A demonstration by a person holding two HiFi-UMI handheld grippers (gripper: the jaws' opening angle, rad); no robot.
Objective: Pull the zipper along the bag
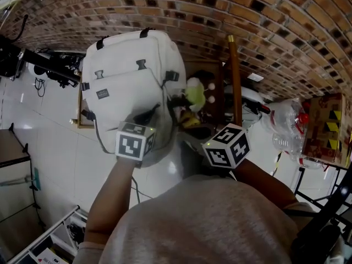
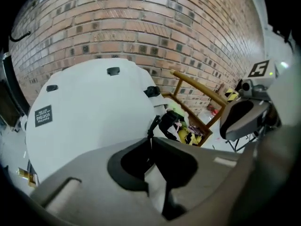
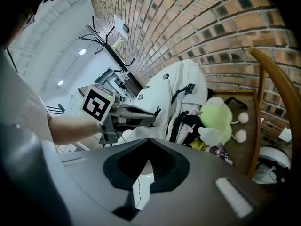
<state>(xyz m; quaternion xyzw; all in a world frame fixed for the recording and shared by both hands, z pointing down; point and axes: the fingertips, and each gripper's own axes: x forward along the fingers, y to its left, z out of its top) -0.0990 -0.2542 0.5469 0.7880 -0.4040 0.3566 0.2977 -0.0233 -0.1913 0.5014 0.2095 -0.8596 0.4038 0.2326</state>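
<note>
Zipper pull (image 2: 153,124) of white bag (image 2: 89,112) pinched in left tool (image 2: 150,138), right tool (image 3: 148,141) closed, empty

The bag (image 1: 129,76) is standing before the brick wall (image 1: 231,10). The wooden chair (image 1: 235,76) is standing to its right, with the plush toy (image 1: 195,94) lying in it, just beside the bag. The left gripper (image 2: 150,136) is sitting at the bag's right edge, on the zipper pull (image 2: 153,125). The right gripper (image 3: 146,142) is hanging to its right, before the chair. Plastic bottles (image 1: 289,126) are lying further right.
</note>
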